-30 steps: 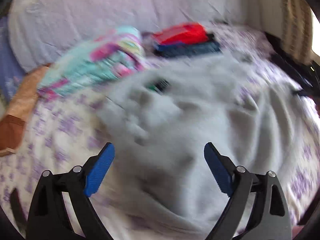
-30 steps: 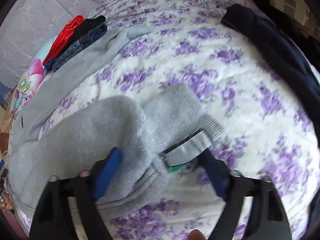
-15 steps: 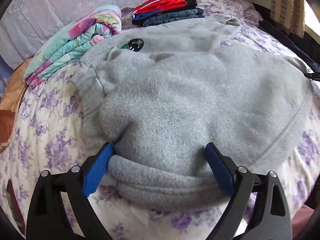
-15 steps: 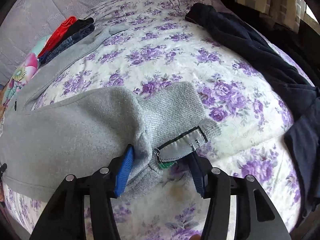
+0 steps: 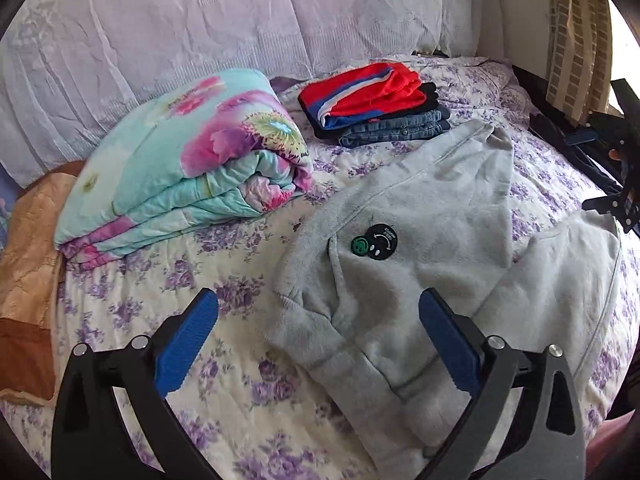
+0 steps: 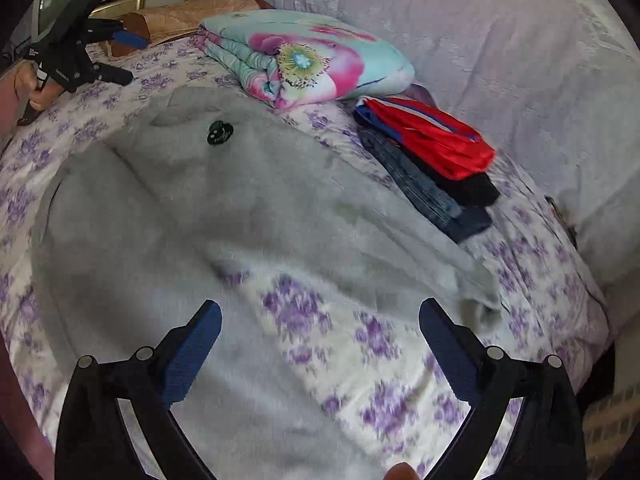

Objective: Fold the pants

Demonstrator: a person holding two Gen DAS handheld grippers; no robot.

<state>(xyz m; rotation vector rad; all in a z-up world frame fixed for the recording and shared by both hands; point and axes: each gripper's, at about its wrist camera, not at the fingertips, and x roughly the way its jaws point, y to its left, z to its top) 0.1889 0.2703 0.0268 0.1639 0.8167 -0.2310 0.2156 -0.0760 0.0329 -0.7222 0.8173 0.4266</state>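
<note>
Left wrist view: left gripper (image 5: 318, 330) jaws spread wide, nothing between the blue pads; left pad over bare bedspread, right pad over grey fabric. Grey pants (image 5: 420, 264) lie on the purple-flowered bedspread (image 5: 224, 364), occupying centre to 3 o'clock of frame, bent into a rough V. One leg runs toward 1 o'clock, its end close to the stack of folded clothes (image 5: 376, 104); the other part spreads toward 3 o'clock. Black and green round patch (image 5: 376, 241) faces up near frame centre. Folded floral quilt (image 5: 188, 164) at 10 o'clock, apart from the pants. Right-hand tool partly visible at the 3 o'clock edge.

Right wrist view (motion-blurred): right gripper (image 6: 320, 344) jaws spread wide, empty, pads above bedspread and pants edge. Pants (image 6: 192, 200) fill centre to 9 o'clock. Quilt (image 6: 308, 56) at 12 o'clock; clothes stack (image 6: 432, 152) at 2 o'clock, just beside the pants' leg. Left tool visible at 10 o'clock, off the cloth.
</note>
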